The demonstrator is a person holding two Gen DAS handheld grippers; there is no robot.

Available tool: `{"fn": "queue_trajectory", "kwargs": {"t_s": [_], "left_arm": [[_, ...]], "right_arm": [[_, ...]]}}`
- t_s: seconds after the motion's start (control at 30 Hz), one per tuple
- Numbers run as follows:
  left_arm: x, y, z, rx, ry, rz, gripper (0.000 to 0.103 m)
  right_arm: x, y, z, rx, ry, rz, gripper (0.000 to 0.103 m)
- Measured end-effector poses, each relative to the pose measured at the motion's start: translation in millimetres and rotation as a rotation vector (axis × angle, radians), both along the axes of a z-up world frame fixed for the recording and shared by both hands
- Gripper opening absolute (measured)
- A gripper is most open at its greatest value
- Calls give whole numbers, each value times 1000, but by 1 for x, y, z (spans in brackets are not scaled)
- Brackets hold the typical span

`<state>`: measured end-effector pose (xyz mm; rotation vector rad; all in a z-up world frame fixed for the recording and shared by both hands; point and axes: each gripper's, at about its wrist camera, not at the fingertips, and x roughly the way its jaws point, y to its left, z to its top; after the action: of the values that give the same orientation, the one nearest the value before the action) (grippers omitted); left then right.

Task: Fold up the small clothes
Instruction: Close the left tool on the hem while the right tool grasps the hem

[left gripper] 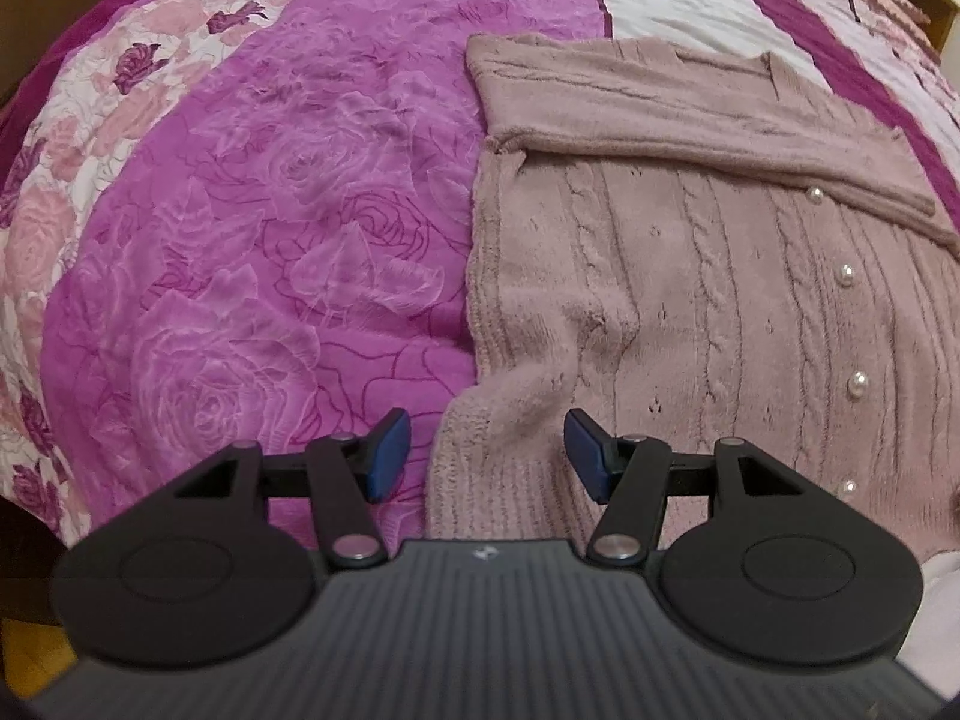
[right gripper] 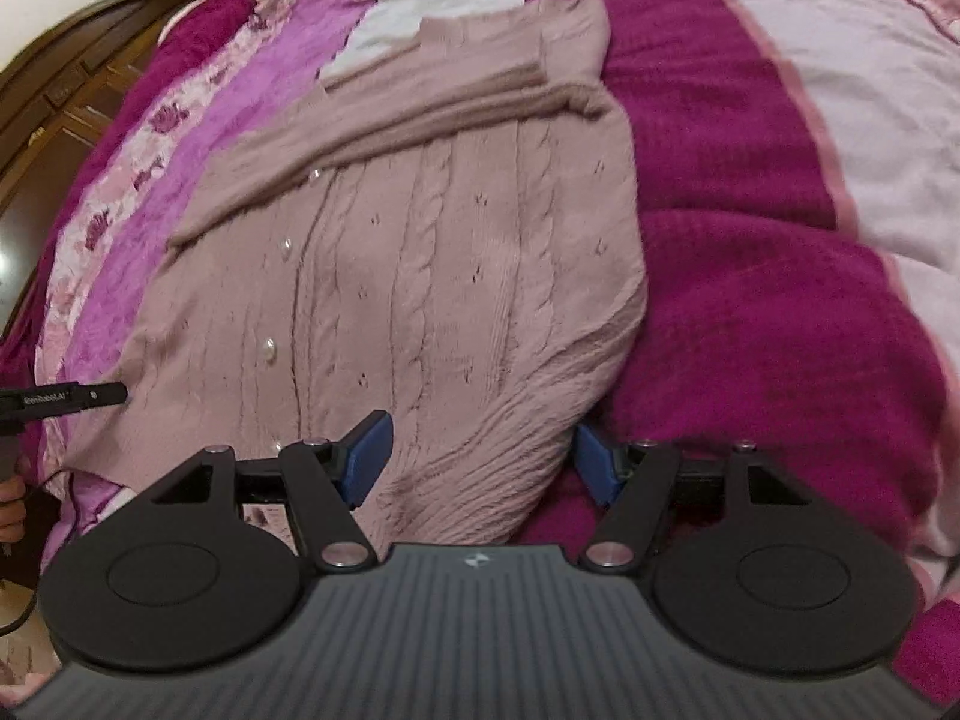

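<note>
A dusty-pink cable-knit cardigan (left gripper: 690, 300) with pearl buttons (left gripper: 858, 385) lies flat on the bed, one sleeve (left gripper: 660, 114) folded across its chest. In the left wrist view my left gripper (left gripper: 489, 456) is open, its blue pads (left gripper: 390, 456) on either side of the ribbed lower-left hem corner without pressing it. In the right wrist view the same cardigan (right gripper: 420, 252) fills the middle. My right gripper (right gripper: 480, 459) is open over the lower-right hem corner, and the knit bulges between its pads (right gripper: 366, 456) untouched.
A magenta rose-patterned blanket (left gripper: 270, 210) covers the bed, with white and dark pink stripes (right gripper: 750, 330) to the right of the cardigan. Dark wooden furniture (right gripper: 90, 60) stands beyond the bed's left side. A hand (right gripper: 9, 498) shows at the right wrist view's left edge.
</note>
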<state>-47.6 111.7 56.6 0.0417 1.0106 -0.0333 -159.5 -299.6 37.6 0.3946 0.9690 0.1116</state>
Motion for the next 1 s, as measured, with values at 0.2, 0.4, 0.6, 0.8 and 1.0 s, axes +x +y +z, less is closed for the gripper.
{"fn": "queue_trajectory", "kwargs": {"t_s": [0.2,0.4,0.6,0.8,1.0], "left_arm": [[0,-13,-4,-2,26,-109,67],[-2,-22,-10,-88,77,-212,67],[14,-24,-23,-124,122,-249,67],[25,-27,-37,-248,166,-259,67],[21,-37,-41,-278,170,-301,66]], "right_arm": [[8,5,-3,-1,15,30,72],[18,6,-7,8,23,53,72],[24,10,-11,-5,32,85,72],[31,13,-16,-6,34,106,72],[36,21,-21,-22,40,133,70]]}}
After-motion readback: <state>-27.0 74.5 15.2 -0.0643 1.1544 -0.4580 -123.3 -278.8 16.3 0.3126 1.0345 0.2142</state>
